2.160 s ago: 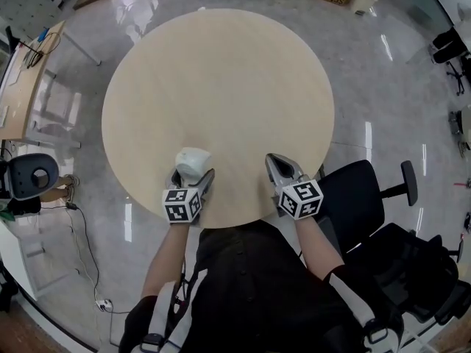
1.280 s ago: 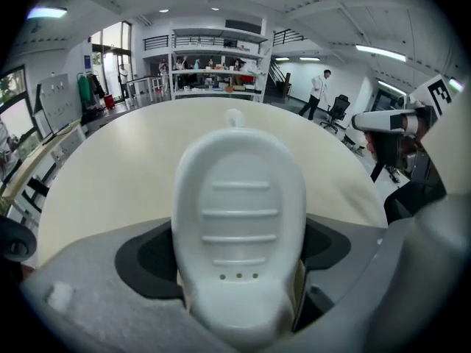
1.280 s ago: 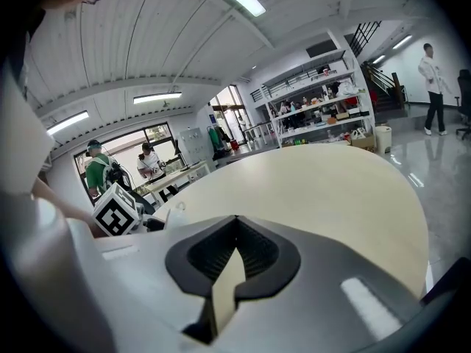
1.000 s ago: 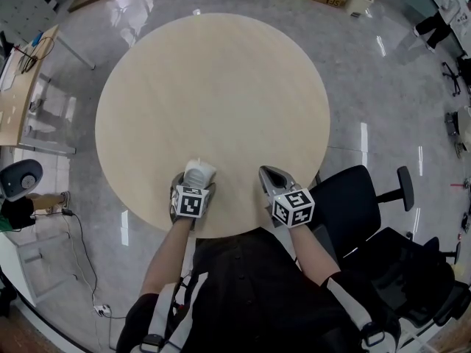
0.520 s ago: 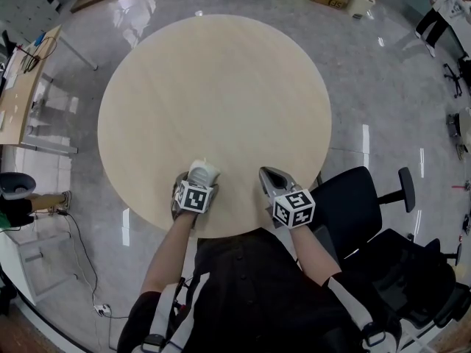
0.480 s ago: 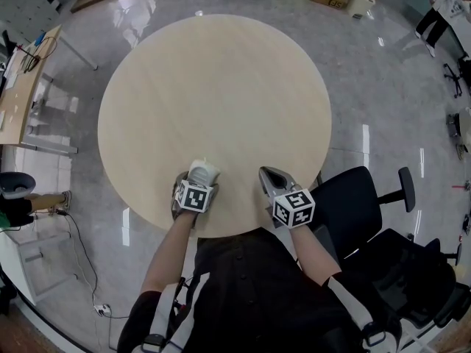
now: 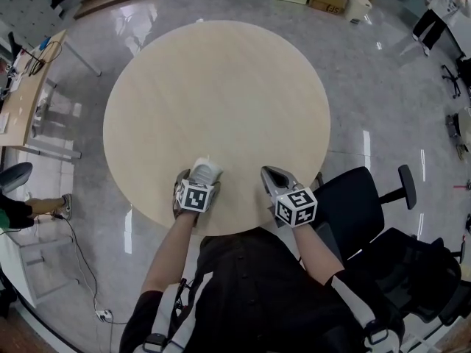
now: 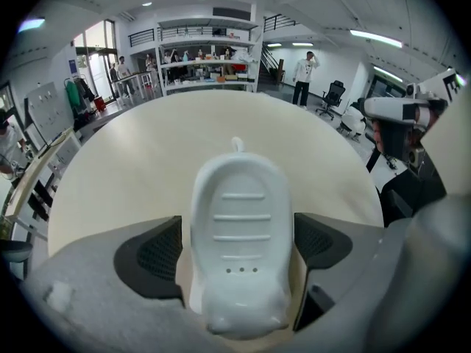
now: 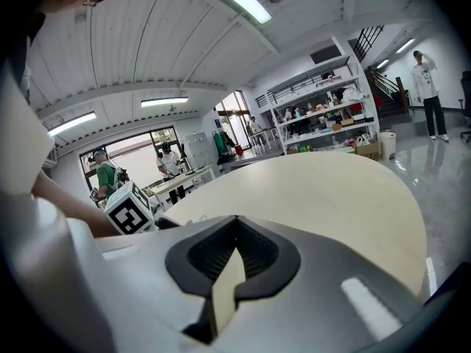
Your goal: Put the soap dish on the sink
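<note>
Soap dish [image 7: 205,171] sits gripped in the left gripper [image 7: 199,179] above the near edge of the round, pale wood-grain counter [image 7: 221,87] in the head view, with the right gripper [image 7: 273,175] near it. No sink shows, so the carry looks barely begun; the next move calls for finding one. The left gripper view shows a glossy white oval dish with raised ribs and three drain holes, dark meshed pads against its sides. The right gripper view shows jaws closed together, empty.

Round wooden table [image 7: 221,101], black office chair [image 7: 355,195] beside it
</note>
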A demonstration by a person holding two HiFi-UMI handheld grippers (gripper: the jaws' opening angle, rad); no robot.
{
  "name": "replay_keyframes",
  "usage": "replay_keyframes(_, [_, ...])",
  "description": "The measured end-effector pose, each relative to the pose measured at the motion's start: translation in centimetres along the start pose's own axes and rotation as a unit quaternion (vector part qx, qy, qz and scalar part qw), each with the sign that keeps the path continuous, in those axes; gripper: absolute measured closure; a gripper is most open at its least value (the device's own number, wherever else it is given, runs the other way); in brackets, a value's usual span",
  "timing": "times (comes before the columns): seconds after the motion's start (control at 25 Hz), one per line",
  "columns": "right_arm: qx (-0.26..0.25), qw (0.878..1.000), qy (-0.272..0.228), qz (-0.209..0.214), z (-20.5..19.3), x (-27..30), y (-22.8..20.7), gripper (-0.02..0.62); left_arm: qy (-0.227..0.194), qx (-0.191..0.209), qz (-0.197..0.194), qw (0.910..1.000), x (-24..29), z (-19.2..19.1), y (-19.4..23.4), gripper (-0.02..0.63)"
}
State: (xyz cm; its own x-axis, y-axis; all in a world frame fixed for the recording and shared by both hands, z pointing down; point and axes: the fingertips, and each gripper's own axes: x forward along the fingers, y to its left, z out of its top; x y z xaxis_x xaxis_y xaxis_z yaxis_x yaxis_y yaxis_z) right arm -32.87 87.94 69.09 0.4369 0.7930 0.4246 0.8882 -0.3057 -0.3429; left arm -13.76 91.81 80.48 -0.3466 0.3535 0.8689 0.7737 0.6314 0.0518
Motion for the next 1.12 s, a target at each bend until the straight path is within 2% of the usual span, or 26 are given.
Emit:
replay_keyframes(0.12, [-0.005,1.000,-0.012,-0.007,0.4,-0.6,0.4,0.589,-0.067,-0.014,-0.003,0.9977,-2.2,2.0,-0.1,0.118])
replay_keyframes(0.24, [-0.004,0.999,-0.034,-0.012,1.3,-1.4,1.3,0.589,-0.145,-0.043,-0.021,0.9883,-4.9,4.0,-0.2,0.121])
replay_keyframes(0.36, [0.004,0.998,-0.057,-0.013,1.8,-2.3,3.0,0.589,-0.211,-0.060,-0.032,0.9751,-8.1,4.4,0.2,0.133])
replay_keyframes(0.48, [-0.003,0.996,-0.085,-0.014,2.6,-3.3,5.3,0.589,-0.286,-0.065,-0.043,0.9550,-12.2,4.4,1.0,0.171])
replay_keyframes(0.6, [-0.011,0.993,-0.119,-0.021,3.8,-4.6,7.6,0.589,-0.342,-0.065,-0.042,0.9365,-16.2,3.9,2.0,0.252])
replay_keyframes(0.64, [-0.012,0.991,-0.129,-0.025,4.2,-5.1,8.2,0.589,-0.358,-0.066,-0.041,0.9306,-17.4,3.7,2.2,0.302])
replay_keyframes(0.68, [-0.013,0.990,-0.139,-0.028,4.5,-5.7,8.9,0.589,-0.373,-0.067,-0.039,0.9246,-18.6,3.6,2.5,0.372])
replay_keyframes(0.76, [-0.016,0.987,-0.155,-0.034,5.1,-6.9,10.4,0.589,-0.400,-0.067,-0.035,0.9133,-20.8,3.2,2.8,0.603])
replay_keyframes(0.88, [-0.020,0.983,-0.175,-0.045,5.1,-8.9,12.2,0.589,-0.426,-0.060,-0.056,0.9012,-23.2,2.5,2.1,0.607])
replay_keyframes(1.12, [-0.016,0.979,-0.193,-0.061,3.8,-11.8,14.8,0.589,-0.457,-0.037,-0.095,0.8838,-26.6,1.3,0.1,0.607])
